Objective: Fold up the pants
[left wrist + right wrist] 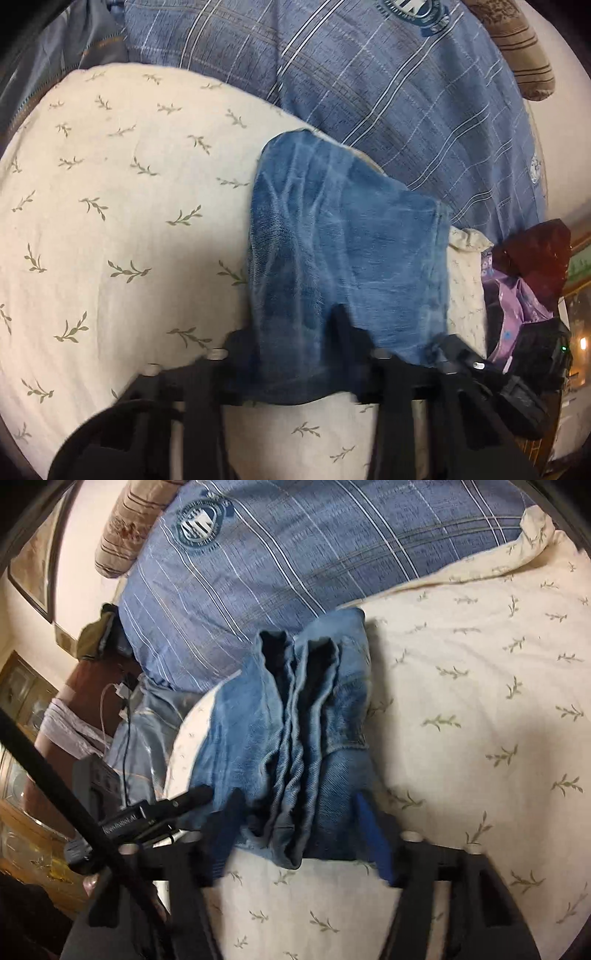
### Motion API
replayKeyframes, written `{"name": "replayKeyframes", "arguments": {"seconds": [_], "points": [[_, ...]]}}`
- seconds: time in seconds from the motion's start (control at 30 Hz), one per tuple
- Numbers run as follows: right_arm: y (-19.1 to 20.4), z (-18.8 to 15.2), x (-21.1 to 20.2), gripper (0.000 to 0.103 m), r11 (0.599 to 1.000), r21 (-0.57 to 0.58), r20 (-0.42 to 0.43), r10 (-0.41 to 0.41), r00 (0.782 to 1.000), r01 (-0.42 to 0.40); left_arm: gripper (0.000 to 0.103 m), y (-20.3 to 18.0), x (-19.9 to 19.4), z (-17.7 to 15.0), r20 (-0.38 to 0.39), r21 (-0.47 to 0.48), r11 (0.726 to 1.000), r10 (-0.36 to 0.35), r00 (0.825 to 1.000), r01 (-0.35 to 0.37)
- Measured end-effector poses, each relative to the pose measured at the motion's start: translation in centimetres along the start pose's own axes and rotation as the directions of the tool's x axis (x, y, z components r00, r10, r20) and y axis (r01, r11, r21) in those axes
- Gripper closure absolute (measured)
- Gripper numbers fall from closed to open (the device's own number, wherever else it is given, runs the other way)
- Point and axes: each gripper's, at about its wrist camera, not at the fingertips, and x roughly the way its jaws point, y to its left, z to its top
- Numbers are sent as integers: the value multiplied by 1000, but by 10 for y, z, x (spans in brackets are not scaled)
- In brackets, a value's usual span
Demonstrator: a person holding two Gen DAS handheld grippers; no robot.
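A folded pair of blue jeans (pixel 351 240) (pixel 314 709) lies on a cream sheet with a leaf print (pixel 110 221) (pixel 480 701). My left gripper (pixel 291 343) sits at the near edge of the jeans. Its black fingers stand close together with a bunch of denim pinched between them. My right gripper (pixel 301 812) straddles the stacked, pleated edges at the other end. Denim fills its gap and touches both fingers, one with a blue pad (pixel 373 834). Each view also catches the other tool at its side: the right gripper (pixel 480 365) and the left gripper (pixel 159 808).
A blue plaid quilt (pixel 388 92) (pixel 277 554) lies just behind the jeans, with a brown patterned pillow (pixel 517 44) (pixel 125 524) beyond it. A purple bag and a dark red item (pixel 517 288) sit past the bed's edge. Cables (pixel 122 701) and wooden furniture (pixel 22 709) stand there too.
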Motion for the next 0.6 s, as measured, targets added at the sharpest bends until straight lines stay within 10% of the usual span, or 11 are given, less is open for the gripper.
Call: {"name": "replayKeyframes", "arguments": {"seconds": [0.03, 0.2, 0.3, 0.43, 0.6], "points": [[-1, 0, -2, 76, 1000, 2, 0, -21, 1000, 21, 80, -4, 2, -3, 8, 12, 1000, -13, 1000, 13], [-3, 3, 1, 86, 998, -29, -13, -58, 998, 58, 72, -8, 9, -4, -11, 67, 997, 36, 999, -35], [-21, 8, 0, 72, 998, 51, -23, 43, 999, -42, 60, -8, 5, -1, -12, 87, 994, 60, 998, -59], [-18, 14, -30, 26, 998, 54, 136, 35, 990, -43, 48, -20, -13, 7, 54, 122, 989, 74, 996, -80], [7, 51, -14, 26, 1000, -17, 110, 12, 994, -10, 39, -36, -13, 51, 55, 144, 980, 134, 989, -140]]}}
